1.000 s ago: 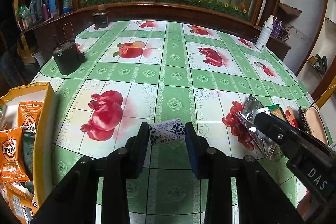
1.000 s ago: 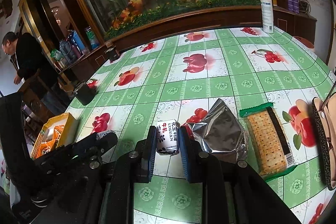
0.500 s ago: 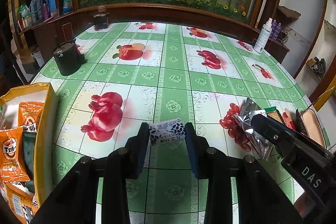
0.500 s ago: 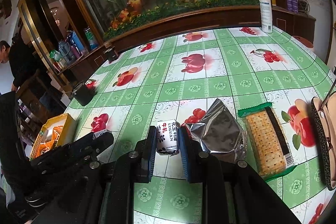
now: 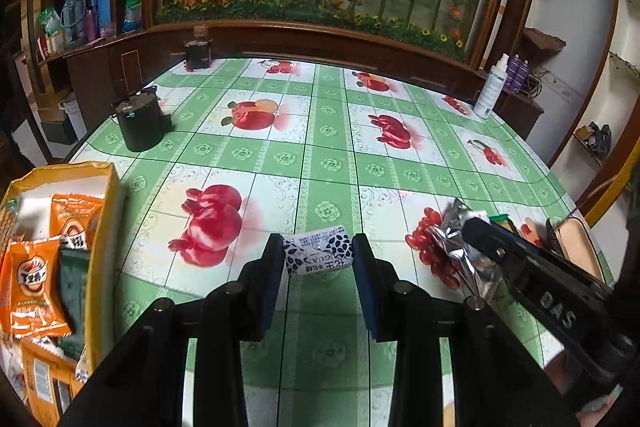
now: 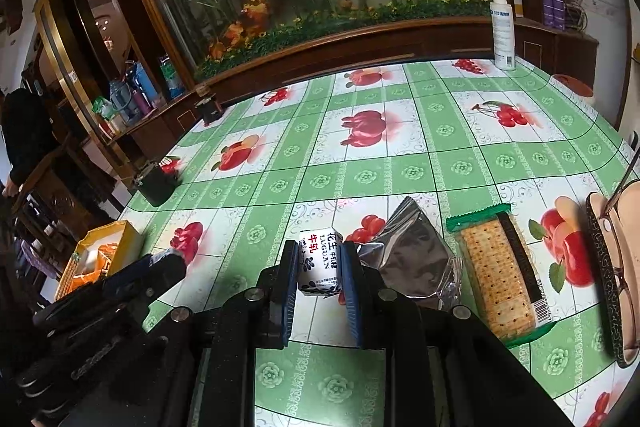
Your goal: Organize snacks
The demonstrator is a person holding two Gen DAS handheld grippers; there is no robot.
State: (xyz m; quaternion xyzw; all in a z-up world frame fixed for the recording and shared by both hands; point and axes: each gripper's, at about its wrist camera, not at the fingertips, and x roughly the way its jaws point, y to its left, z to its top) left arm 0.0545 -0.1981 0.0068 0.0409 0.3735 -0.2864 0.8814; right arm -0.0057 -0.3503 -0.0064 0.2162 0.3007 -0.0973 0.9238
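My left gripper [image 5: 317,259] is shut on a small white candy packet with dark blue print [image 5: 318,254], held just above the tablecloth. My right gripper [image 6: 319,264] is shut on a second white nougat packet [image 6: 320,261]. A yellow snack box [image 5: 103,227] holding orange packets [image 5: 30,283] stands at the left; it also shows in the right wrist view [image 6: 130,233]. A silver foil bag [image 6: 408,259] and a green-edged cracker pack [image 6: 498,267] lie right of my right gripper. The right gripper's body [image 5: 540,295] shows at the right of the left wrist view.
A black pot [image 5: 138,125] and a small dark jar [image 5: 197,54] stand on the far left of the green fruit-print tablecloth [image 5: 328,163]. A white spray bottle [image 6: 503,27] stands at the back right. A glasses case with spectacles [image 6: 612,267] lies at the right edge.
Both grippers keep their packets and have hardly moved. The person at the left of the right wrist view has shifted further left.
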